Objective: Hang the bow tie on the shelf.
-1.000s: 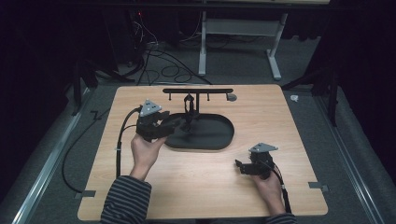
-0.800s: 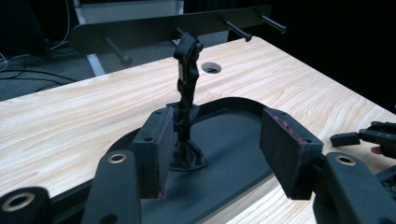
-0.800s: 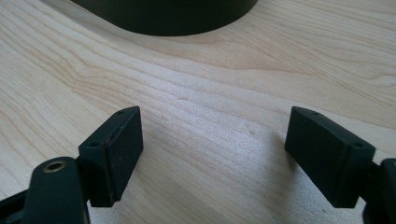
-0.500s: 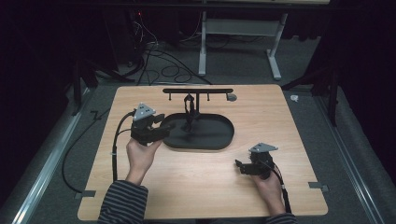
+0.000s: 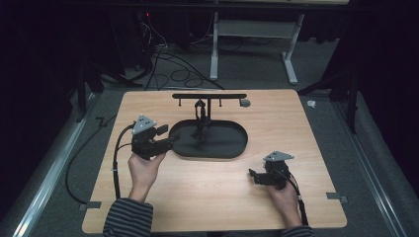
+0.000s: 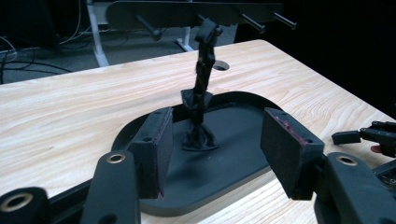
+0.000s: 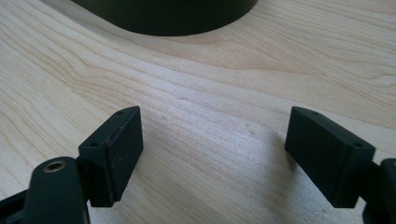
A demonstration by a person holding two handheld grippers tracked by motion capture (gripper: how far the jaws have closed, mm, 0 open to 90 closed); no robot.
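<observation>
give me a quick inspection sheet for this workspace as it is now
surface: light wooden table, bare wood in front.
job's things: black oval tray with a dark twisted piece standing on it; black bar with pegs behind.
clutter: small grey round spot by the bar's right end; cannot tell what it is.
grippers: left gripper open at the tray's left end; right gripper open over bare wood.
cables: black cable trails from the left gripper.
surroundings: grey floor, loose cables, white desk frame.

Black oval tray point(image 5: 232, 148) mid-table, upright black post point(image 5: 200, 121) carrying crossbar point(image 5: 210, 96)
</observation>
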